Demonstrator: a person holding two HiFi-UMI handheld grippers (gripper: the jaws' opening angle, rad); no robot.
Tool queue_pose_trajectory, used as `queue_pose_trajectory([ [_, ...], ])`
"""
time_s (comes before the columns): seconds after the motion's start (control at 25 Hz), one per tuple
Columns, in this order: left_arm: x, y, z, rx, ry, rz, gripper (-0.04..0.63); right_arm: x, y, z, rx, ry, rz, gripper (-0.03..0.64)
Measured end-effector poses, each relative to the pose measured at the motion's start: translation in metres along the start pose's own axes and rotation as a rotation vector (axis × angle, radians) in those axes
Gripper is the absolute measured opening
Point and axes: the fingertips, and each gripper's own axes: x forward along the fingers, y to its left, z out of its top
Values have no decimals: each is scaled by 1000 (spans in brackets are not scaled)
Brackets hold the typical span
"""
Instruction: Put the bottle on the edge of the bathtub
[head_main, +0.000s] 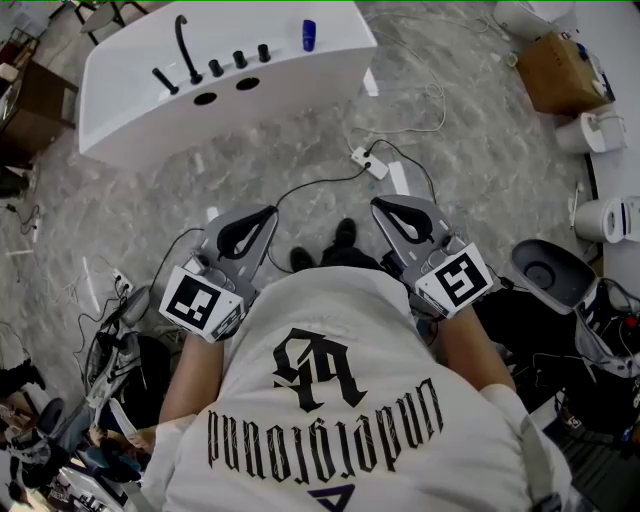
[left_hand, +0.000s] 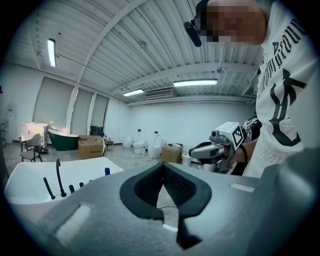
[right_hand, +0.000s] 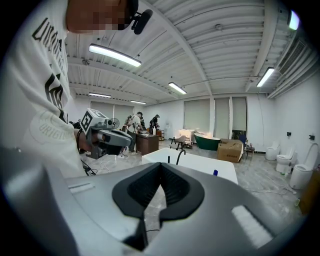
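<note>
A small blue bottle (head_main: 308, 35) stands upright on the flat rim of the white bathtub (head_main: 130, 110), at its right end, beside the black faucet (head_main: 186, 47) and knobs. Both grippers are held low in front of the person, far from the tub. The left gripper (head_main: 269, 211) and the right gripper (head_main: 379, 204) point toward the tub, jaws together, nothing held. In the left gripper view the shut left gripper (left_hand: 163, 165) frames the bottle (left_hand: 107, 171) and the tub (left_hand: 30, 177). The right gripper view shows the shut right gripper (right_hand: 160, 164), with the bottle (right_hand: 215, 172) beyond it.
A white power strip (head_main: 368, 162) and cables lie on the grey floor between me and the tub. At the right stand a cardboard box (head_main: 555, 70), toilets (head_main: 612, 218) and a dark basin (head_main: 548, 270). A desk (head_main: 25, 100) stands left of the tub.
</note>
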Motion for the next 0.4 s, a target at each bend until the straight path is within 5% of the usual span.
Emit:
queue_pose_trajectory([
  [0.4, 25, -3, 6, -5, 2, -12, 6, -8, -22, -4, 10, 7, -5, 1],
])
